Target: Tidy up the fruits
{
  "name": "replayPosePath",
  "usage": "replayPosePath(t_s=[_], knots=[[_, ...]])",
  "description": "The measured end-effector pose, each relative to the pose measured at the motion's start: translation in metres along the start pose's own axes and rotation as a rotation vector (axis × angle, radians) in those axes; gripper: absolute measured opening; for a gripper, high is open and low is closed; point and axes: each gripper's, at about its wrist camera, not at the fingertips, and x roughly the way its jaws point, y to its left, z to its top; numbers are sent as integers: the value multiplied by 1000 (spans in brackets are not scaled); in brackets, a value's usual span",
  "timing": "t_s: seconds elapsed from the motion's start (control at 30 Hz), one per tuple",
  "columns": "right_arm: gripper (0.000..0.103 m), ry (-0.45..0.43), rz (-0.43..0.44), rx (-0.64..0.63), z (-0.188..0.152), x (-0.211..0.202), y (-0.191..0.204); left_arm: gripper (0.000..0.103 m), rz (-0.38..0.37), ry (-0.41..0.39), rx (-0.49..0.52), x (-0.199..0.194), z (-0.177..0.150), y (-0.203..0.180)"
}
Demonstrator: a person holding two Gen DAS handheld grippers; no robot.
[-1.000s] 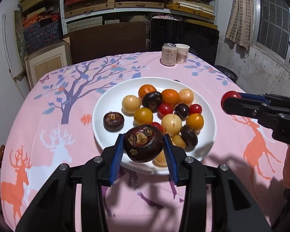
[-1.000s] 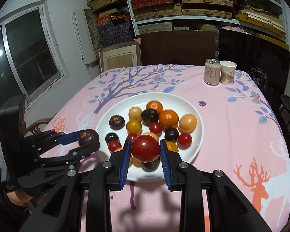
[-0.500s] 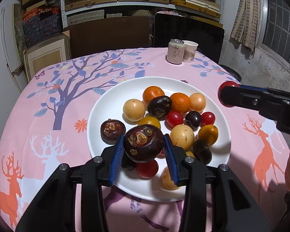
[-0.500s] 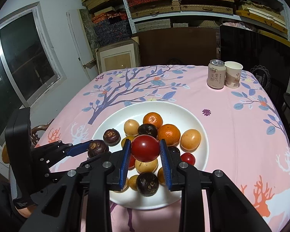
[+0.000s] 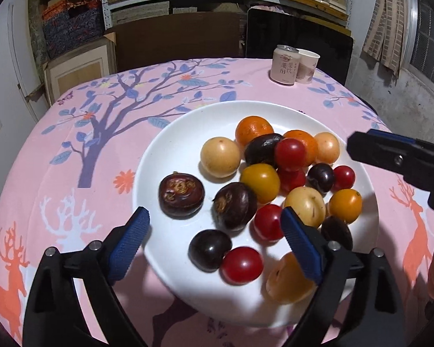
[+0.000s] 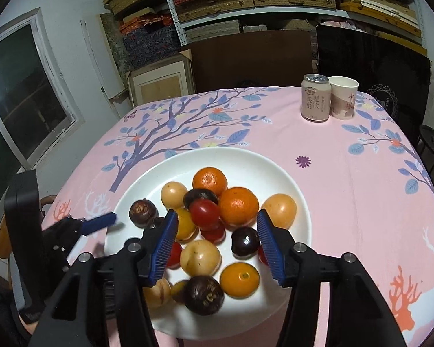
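Both sets of fingers stand released above the white plate (image 5: 170,150), having just opened. My left gripper (image 5: 214,244) frames a dark mangosteen (image 5: 235,206) lying on the plate; my right gripper (image 6: 217,244) frames a red tomato (image 6: 204,213) resting atop the fruit pile.

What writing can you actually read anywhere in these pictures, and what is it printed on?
"梨饮" and "亲朋", large upright characters on the pink drink can; my reading of them is unsure.
Small emblem near the can's top: too small to read.
"中", a red character on the paper cup; the character below it is blurred.
Pale round logo with lettering on the dark chair back: too small to read.
Boxes on the shelves: no readable text.
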Motion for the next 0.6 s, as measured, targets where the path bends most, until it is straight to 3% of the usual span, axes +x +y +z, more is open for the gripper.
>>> replayPosePath(t_s=[0.13,0.37,0.5,0.6], knots=[[58,15,20,25,-16,-12,-6,97,-9,27,-8,-11,-11,1],[76,18,17,31,-66,-48,-3,98,-12,36,-46,-52,-43,3],[97,-24,25,23,-97,-87,5,98,9,-38,-45,-97,-68,-2],[99,-66,14,12,-118,-114,11,98,22,-75,-48,-127,-84,-7]])
